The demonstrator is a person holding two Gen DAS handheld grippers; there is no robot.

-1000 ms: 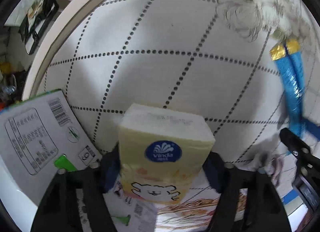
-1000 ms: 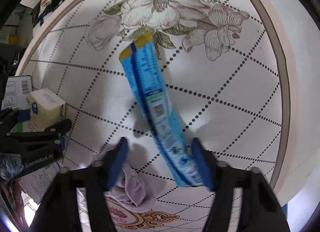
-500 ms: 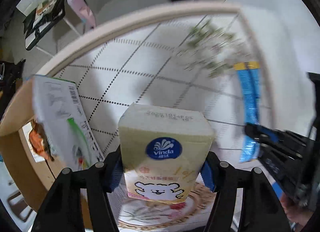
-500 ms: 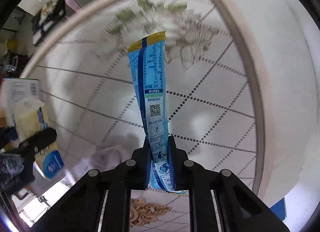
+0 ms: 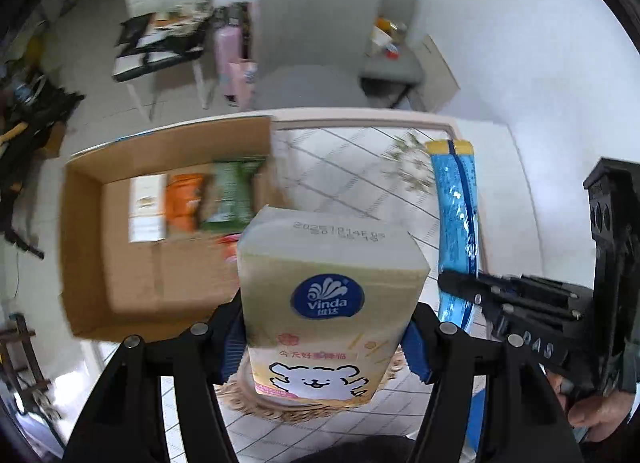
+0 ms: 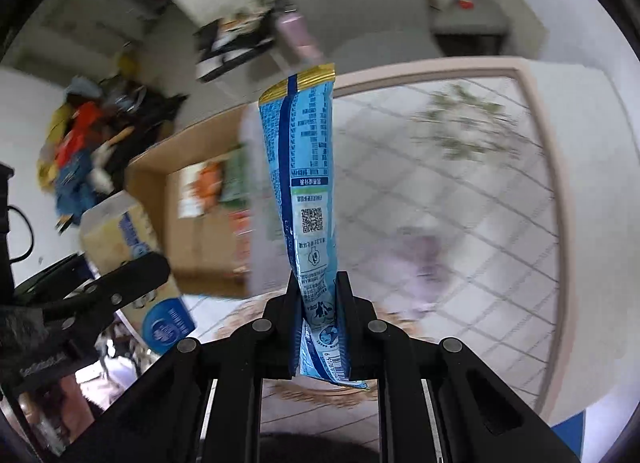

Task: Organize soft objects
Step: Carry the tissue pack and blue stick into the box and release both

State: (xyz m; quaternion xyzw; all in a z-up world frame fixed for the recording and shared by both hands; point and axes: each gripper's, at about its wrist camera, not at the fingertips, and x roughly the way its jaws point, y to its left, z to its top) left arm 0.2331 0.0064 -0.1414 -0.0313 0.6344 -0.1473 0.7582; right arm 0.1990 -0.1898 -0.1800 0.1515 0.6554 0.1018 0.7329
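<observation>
Up above the tabletop (image 5: 360, 151), the left gripper (image 5: 324, 337) squeezes the yellow tissue pack (image 5: 328, 303). Beside it, the right gripper (image 6: 318, 303) pinches the blue packet (image 6: 306, 183). Past the tabletop's left edge sits a cardboard box (image 5: 132, 271).

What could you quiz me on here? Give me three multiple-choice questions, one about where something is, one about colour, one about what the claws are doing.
1. Where is the cardboard box relative to the tissue pack?
A. to its left
B. to its right
C. under it

2. What colour is the long packet?
A. red
B. blue with a gold end
C. plain white

3. What is the right claw doing?
A. hanging open
B. resting in the box
C. clamped shut on the packet

Answers:
1 A, the left camera shows the box left of the pack held in the left claw.
2 B, blue wrapper, gold top edge.
3 C, both fingers press against the packet.
</observation>
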